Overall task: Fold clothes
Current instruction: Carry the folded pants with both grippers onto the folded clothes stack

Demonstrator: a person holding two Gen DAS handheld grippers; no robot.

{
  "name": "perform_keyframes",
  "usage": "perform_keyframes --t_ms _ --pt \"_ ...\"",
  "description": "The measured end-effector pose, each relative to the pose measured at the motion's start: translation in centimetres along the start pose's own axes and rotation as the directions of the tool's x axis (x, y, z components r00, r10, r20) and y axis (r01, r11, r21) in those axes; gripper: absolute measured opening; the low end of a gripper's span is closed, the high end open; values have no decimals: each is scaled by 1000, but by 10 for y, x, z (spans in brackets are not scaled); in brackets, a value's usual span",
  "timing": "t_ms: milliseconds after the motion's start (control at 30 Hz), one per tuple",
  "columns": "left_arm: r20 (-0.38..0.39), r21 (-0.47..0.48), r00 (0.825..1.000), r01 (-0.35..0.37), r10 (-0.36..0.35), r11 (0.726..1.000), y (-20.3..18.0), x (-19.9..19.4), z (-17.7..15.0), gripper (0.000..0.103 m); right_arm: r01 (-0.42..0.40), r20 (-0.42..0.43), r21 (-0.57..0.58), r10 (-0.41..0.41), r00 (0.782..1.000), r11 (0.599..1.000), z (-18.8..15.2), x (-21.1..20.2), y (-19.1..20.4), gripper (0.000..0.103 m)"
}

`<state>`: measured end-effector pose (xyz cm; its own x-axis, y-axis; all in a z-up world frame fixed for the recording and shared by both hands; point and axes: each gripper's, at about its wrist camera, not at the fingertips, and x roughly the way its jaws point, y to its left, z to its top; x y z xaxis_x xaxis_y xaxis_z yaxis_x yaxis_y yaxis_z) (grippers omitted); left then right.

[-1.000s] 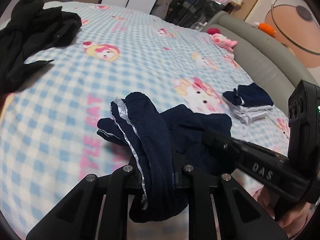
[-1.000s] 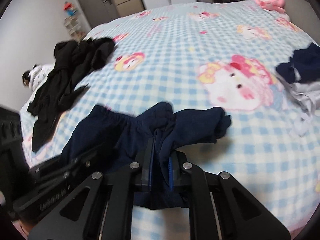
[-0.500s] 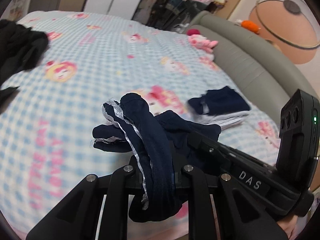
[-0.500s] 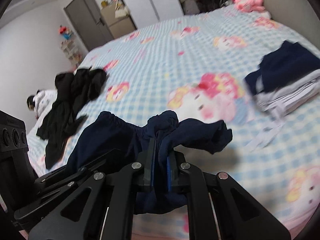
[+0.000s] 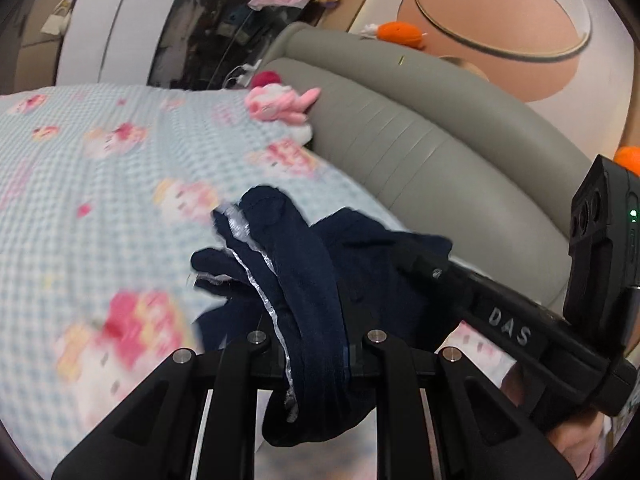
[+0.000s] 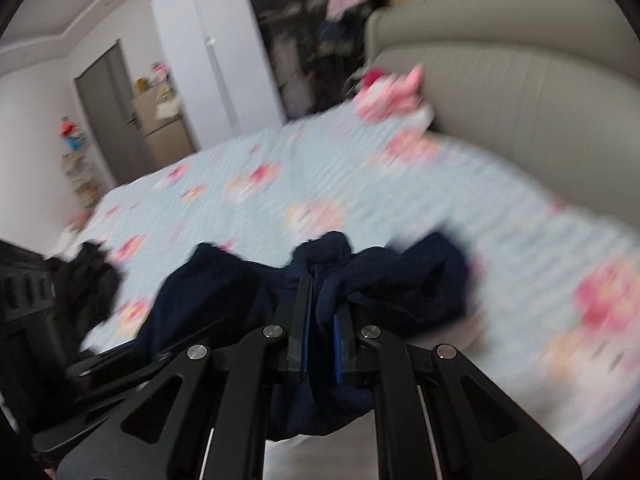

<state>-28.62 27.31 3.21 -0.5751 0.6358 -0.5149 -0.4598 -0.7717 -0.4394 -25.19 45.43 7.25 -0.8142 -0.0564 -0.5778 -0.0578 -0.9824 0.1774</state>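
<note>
A navy blue garment [image 5: 304, 280] with a silvery-white trim hangs bunched between both grippers, lifted above the bed. My left gripper [image 5: 316, 356] is shut on one bunched end of it. My right gripper [image 6: 322, 320] is shut on the other end of the navy garment [image 6: 224, 292], which drapes to both sides of the jaws. The right gripper's black body [image 5: 512, 328] shows in the left wrist view, close beside the cloth. The left gripper's body [image 6: 28, 292] shows at the left edge of the right wrist view.
The bed carries a light blue checked sheet [image 5: 80, 184] with pink cartoon prints. A grey padded headboard [image 5: 440, 152] runs along the right. A pink plush toy [image 5: 280, 104] lies by it. A black clothes heap [image 6: 88, 284] lies at the left. Wardrobes [image 6: 216, 60] stand behind.
Both grippers have swung right and upward with the navy garment, toward the headboard. The folded stack seen earlier is out of view. The grips are unchanged.
</note>
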Motion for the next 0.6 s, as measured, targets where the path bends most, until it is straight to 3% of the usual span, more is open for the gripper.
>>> perform_keyframes --t_ms 133,200,233,267,333,400,467,533,600 --pt "-36 -76 999 -18 15 997 9 54 19 17 50 -24 35 -49 999 998 27 40 -51 9" --pt "-135 -121 989 -76 59 990 28 92 7 18 64 -114 56 -58 992 996 20 75 -74 21" --pt "-195 -142 978 -102 73 985 38 109 0 23 73 -184 58 -61 981 996 12 94 -83 26" --pt "-288 -170 955 -126 73 977 51 128 -12 26 93 -243 49 -79 967 994 3 110 -91 26" --pt "-328 -212 944 -110 35 971 63 134 -23 46 108 -239 35 -97 966 994 -9 114 -99 33" --pt "-284 -196 957 -110 51 974 63 121 -26 56 105 -168 68 -92 981 992 -12 100 -106 35" --pt "-187 -186 976 -146 110 972 59 100 -26 55 122 -93 95 -114 989 988 -7 83 -106 35" --pt "-53 -136 975 -222 217 965 42 78 -27 50 162 -4 96 -162 987 982 2 67 -100 35" --pt "43 -90 963 -262 267 961 26 64 -27 49 178 67 61 -182 981 982 5 55 -84 35"
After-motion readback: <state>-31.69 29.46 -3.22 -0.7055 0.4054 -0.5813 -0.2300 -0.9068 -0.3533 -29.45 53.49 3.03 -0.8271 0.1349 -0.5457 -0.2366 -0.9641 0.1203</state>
